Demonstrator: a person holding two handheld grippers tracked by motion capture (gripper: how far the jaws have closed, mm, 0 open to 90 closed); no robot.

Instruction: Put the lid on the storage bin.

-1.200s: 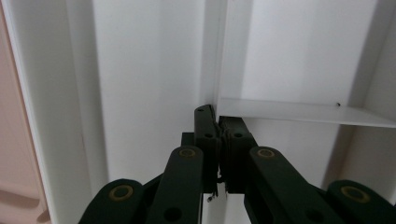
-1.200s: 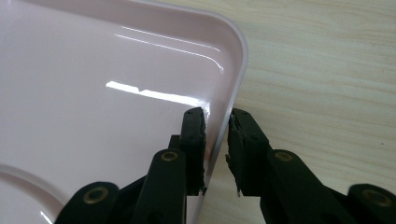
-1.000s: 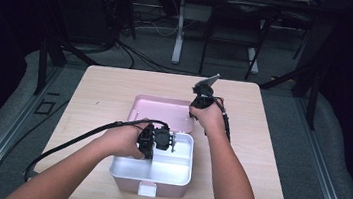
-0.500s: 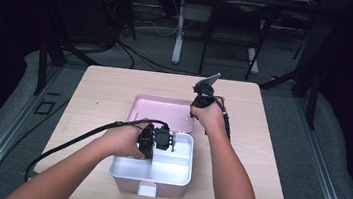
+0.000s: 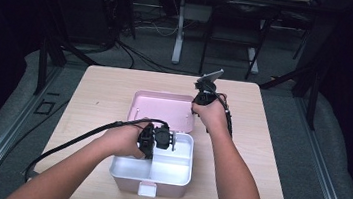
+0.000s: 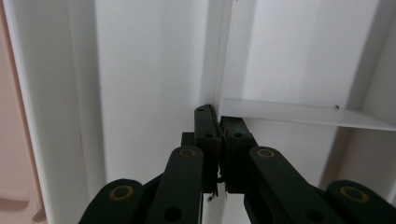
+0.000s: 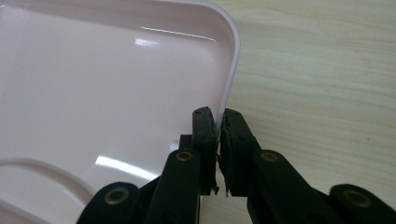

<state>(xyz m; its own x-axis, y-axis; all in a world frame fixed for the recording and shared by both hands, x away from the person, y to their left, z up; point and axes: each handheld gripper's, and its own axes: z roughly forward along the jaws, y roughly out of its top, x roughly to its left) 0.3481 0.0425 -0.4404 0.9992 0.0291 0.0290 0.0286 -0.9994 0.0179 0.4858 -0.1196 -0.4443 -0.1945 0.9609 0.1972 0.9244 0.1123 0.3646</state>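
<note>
Pink lid (image 7: 107, 88): my right tool (image 7: 218, 122) has just been closing, now pinching rim for swinging shut; left tool (image 6: 219, 125) clamping white box (image 5: 176, 172) divider, steadying it.

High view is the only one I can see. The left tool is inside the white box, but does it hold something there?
Observer: Yes. In the left gripper view, the left tool is shut on the thin upright divider of the white box, close to where a cross wall meets it.
Operator: And the right tool, does it touch the pink lid?
Observer: Yes. In the right gripper view, the right tool has just been closing, and the rim of the pink lid is pinched between its pads, a little below a rounded corner, with the wooden table beside it.
</note>
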